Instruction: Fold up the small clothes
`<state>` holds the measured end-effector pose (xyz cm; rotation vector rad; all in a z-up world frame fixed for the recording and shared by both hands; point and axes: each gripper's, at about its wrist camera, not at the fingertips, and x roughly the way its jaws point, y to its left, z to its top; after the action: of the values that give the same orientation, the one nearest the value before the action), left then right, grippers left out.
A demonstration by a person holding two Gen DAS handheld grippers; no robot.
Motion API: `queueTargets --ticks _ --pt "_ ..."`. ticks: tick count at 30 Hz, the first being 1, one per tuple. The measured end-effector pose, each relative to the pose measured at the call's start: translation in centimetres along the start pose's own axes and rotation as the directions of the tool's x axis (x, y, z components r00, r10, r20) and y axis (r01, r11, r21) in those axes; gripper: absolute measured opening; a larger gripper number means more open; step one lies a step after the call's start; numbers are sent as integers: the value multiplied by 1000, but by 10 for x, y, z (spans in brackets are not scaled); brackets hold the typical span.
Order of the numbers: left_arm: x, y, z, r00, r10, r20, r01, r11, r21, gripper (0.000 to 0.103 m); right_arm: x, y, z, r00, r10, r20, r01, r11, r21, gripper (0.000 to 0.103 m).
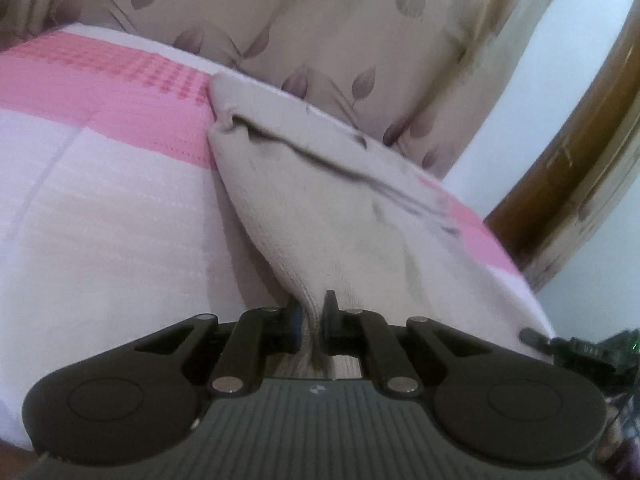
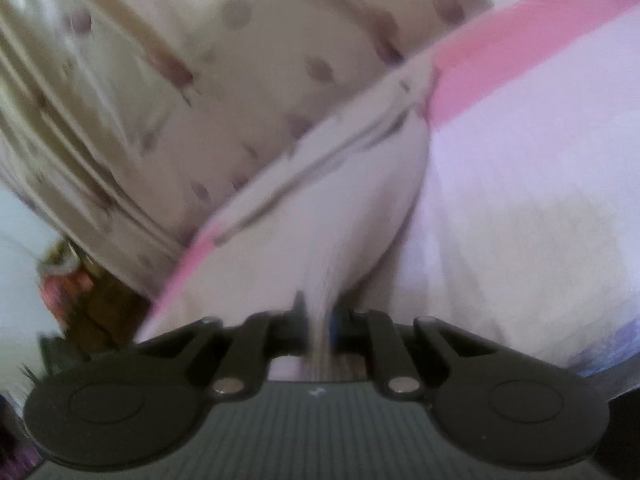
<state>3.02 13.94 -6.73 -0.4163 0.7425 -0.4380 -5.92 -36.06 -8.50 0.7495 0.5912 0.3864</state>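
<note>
A small beige garment [image 1: 320, 208] lies on a pink and white bed cover [image 1: 100, 184], with a dark seam line across it. My left gripper [image 1: 311, 312] is shut on its near edge, and the cloth rises into the jaws. In the right wrist view, which is blurred, my right gripper [image 2: 318, 316] is shut on another edge of the same garment [image 2: 320, 220], which stretches away over the bed cover [image 2: 520, 200]. The right gripper's tip [image 1: 536, 338] shows at the lower right of the left wrist view.
A beige curtain with leaf print [image 1: 320, 32] hangs behind the bed. A white wall [image 1: 540, 100] and a brown wooden frame [image 1: 580, 168] are at the right. The bed edge drops off at the right [image 1: 532, 292].
</note>
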Motion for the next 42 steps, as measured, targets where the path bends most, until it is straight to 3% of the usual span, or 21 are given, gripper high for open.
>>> queueTargets --ticks 7,14,17,21,28,34,37,40,41,42 --pt "-25 -9 -5 999 -30 9 30 999 14 9 -22 13 -14 997 73 31 -74 997 34 10" --pt "-60 -18 -21 997 -72 -37 72 997 6 9 -53 15 -35 994 99 41 -103 987 121 10" --pt "-68 -21 -8 994 -105 -18 104 994 -32 9 -59 18 -24 991 123 56 -130 980 151 10" --pt "-64 -28 23 988 -147 41 150 984 -95 9 -50 25 16 983 167 82 -179 968 174 10" --pt "0 -32 104 986 -96 133 119 976 -180 9 25 26 120 984 148 98 -163 972 168 10" --pt "99 -3 160 989 17 150 24 964 -264 10 127 -29 190 997 62 52 -74 954 290 10" --pt "140 21 170 991 60 117 -25 959 -281 11 164 -68 200 999 3 38 -17 927 376 13" --pt "165 38 172 992 92 85 -64 955 -291 14 189 -96 200 999 10 31 -22 898 440 16" --pt "168 45 171 993 78 84 -48 949 -310 17 189 -101 197 998 26 59 -51 878 476 19" --pt "170 52 171 995 49 85 -17 939 -345 32 184 -108 193 992 52 115 -104 856 506 31"
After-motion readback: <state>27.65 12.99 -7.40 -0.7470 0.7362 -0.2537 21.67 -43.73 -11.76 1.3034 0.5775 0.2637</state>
